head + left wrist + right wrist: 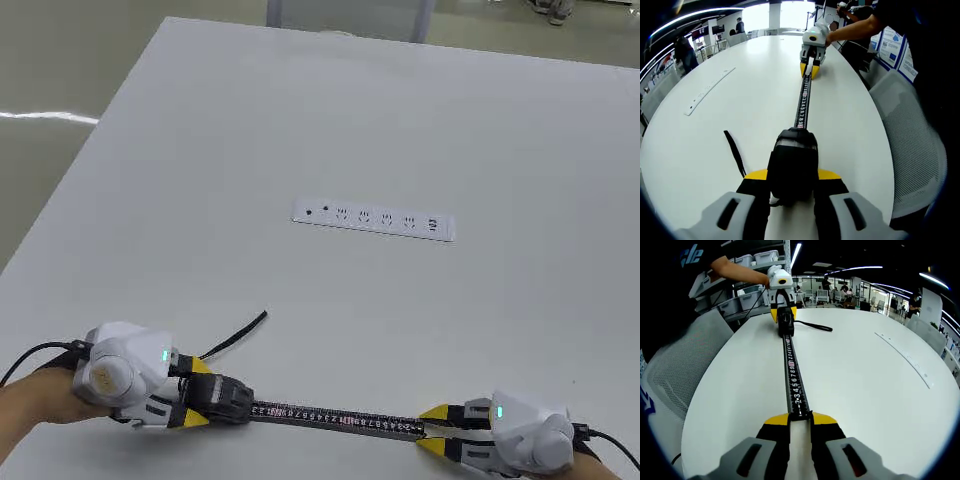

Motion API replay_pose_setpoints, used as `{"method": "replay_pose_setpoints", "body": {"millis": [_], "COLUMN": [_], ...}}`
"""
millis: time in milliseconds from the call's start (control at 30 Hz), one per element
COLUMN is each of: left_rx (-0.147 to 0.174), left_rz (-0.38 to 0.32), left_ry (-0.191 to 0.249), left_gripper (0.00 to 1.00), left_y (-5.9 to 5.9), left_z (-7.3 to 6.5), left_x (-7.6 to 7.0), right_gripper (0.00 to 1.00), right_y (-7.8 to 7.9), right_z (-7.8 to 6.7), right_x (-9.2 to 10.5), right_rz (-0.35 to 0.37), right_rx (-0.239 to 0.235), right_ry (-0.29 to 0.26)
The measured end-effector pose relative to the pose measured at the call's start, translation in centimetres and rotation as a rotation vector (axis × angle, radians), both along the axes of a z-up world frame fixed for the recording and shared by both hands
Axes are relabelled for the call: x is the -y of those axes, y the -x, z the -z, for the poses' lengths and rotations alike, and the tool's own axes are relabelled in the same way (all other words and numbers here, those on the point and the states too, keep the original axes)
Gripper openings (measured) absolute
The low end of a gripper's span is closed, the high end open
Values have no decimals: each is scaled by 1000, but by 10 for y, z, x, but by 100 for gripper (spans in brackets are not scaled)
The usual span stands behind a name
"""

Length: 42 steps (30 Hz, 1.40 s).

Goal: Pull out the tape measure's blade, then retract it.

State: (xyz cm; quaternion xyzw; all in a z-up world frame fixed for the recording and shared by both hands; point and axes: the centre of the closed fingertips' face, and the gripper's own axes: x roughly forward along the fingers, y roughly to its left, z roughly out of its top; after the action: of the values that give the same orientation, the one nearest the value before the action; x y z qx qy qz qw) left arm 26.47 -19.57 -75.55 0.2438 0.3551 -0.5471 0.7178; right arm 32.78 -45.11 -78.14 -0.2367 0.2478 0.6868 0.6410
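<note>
The black tape measure case [225, 398] rests on the white table at the near left, with my left gripper [197, 392] shut on it; from the left gripper view the case [792, 162] sits between the yellow-tipped jaws. Its dark blade [335, 418] runs out flat along the table to the right. My right gripper [432, 430] is shut on the blade's end, and in the right gripper view the blade [792, 380] stretches from my jaws back to the case [785, 319]. A black wrist strap [234, 336] trails from the case.
A white power strip [373, 218] lies in the middle of the table [330, 130], beyond the blade. The table's near edge runs close below both grippers. Mesh chairs [912, 140] stand by the table, and people are in the far background.
</note>
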Motion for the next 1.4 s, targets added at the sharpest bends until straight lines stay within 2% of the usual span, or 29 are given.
{"method": "replay_pose_setpoints", "body": {"millis": [467,700,833,1033,1333,1400], "left_rx": [12,37,56,82,82,80], "left_rz": [18,19,8,-47,-115,-142], "left_ry": [0,-14,-7,19,43,62], "left_gripper": [30,32,35,43,48,50], "left_y": [0,-2,-5,-11,1,5], "left_z": [2,1,-4,-17,-33,-37], "left_x": [1,0,1,-1,-7,-7], "right_gripper": [22,27,30,36,45,47], "right_y": [-1,2,4,8,15,17], "right_z": [-7,-14,-21,-32,-44,-48], "right_x": [-2,3,4,7,13,14], "right_rz": [49,95,119,166,238,261], "right_rx": [-6,-16,-9,-6,2,3], "right_ry": [-7,0,-5,-10,-10,-12]}}
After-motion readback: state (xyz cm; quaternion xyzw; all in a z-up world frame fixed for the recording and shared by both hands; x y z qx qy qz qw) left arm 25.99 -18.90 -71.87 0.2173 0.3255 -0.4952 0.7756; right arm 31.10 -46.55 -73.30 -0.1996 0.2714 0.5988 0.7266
